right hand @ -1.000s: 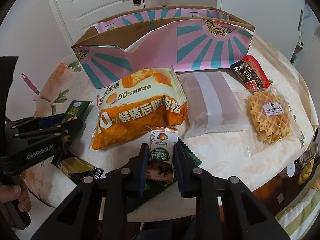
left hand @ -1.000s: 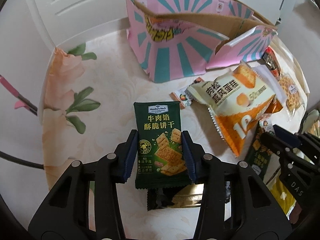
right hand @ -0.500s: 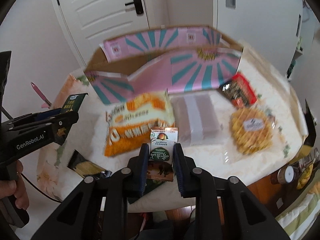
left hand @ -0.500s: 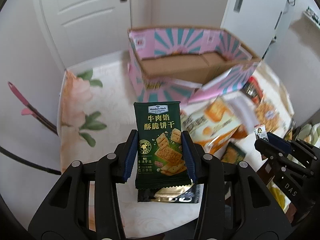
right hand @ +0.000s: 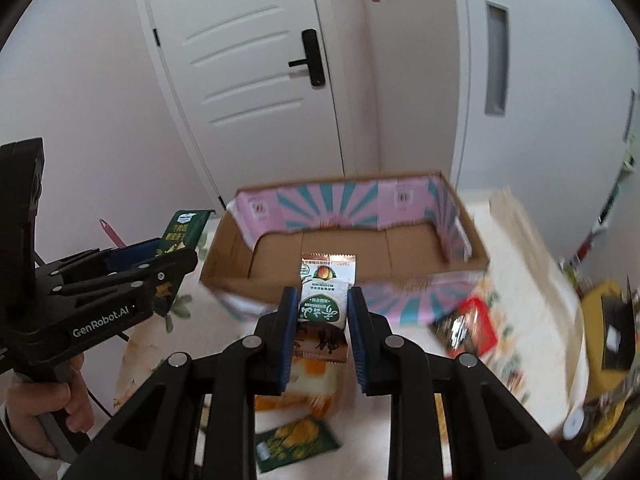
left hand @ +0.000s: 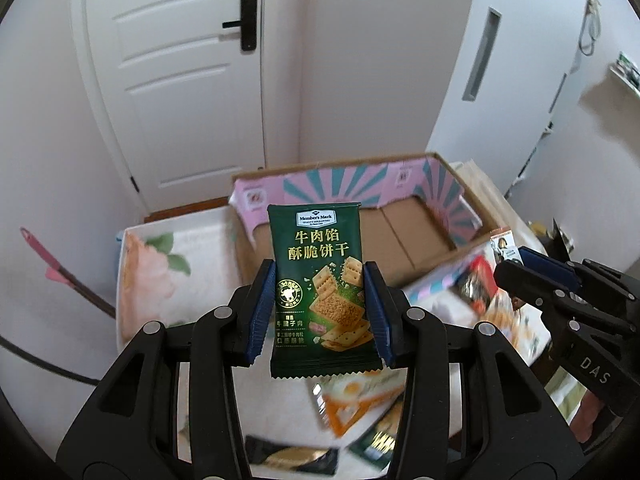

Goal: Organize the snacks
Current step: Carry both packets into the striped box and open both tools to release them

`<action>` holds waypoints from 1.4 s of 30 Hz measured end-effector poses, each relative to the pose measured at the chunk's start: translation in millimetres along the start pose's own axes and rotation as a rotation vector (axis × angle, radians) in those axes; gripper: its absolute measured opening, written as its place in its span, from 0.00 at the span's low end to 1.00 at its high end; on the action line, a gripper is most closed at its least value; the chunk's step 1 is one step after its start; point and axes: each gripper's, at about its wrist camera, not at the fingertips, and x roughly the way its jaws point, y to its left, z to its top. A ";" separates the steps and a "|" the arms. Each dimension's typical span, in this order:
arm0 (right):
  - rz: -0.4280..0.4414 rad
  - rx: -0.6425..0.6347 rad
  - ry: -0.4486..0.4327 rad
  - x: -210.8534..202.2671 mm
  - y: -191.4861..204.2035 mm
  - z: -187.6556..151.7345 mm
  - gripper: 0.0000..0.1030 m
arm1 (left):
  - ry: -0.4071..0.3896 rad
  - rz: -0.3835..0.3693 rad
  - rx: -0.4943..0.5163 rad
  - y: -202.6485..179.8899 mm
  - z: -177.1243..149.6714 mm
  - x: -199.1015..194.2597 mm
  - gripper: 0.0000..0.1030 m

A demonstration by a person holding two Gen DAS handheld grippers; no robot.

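Observation:
My left gripper (left hand: 319, 312) is shut on a dark green cracker packet (left hand: 320, 280), held upright in the air in front of the pink and teal cardboard box (left hand: 348, 190). The same packet (right hand: 182, 232) and gripper (right hand: 160, 264) show at the left of the right wrist view. My right gripper (right hand: 322, 332) is shut on a small white, green and brown snack sachet (right hand: 325, 304), raised above the table just short of the box (right hand: 344, 208). The box is open at the top and its brown floor (right hand: 344, 248) is bare.
On the floral tablecloth (left hand: 160, 264) below lie an orange bun bag (left hand: 356, 400), a red packet (right hand: 476, 322), a green packet (right hand: 296, 446) and a black and gold packet (left hand: 288, 460). A white door (right hand: 248, 80) and walls stand behind. A person's hand (right hand: 44, 412) holds the left gripper.
Both grippers have risen well above the table with their snacks still held. The box now appears lower in both views, with its inside showing. The snacks left on the table have dropped toward the bottom edges.

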 end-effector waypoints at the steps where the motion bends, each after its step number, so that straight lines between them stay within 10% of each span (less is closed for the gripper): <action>1: 0.012 -0.006 0.001 2.6 -5.1 7.3 0.22 | 0.004 -0.001 -0.012 -3.8 6.6 5.8 0.38; 14: 0.134 -0.106 0.106 89.2 -77.1 92.1 0.22 | 0.112 0.087 -0.097 -32.3 63.9 113.3 0.38; 26: 0.163 -0.079 0.264 168.8 -101.2 94.0 0.22 | 0.280 0.151 -0.084 -25.1 55.8 188.7 0.40; 28: 0.169 -0.077 0.277 173.8 -104.4 91.7 0.22 | 0.290 0.180 -0.057 -27.5 54.2 193.7 0.58; 30: 0.172 -0.077 0.286 178.5 -105.7 91.5 0.22 | 0.279 0.211 -0.032 -32.4 52.4 194.6 1.00; 42: 0.216 -0.057 0.345 195.7 -101.0 101.2 0.22 | 0.214 0.254 -0.060 -24.1 46.3 154.3 1.00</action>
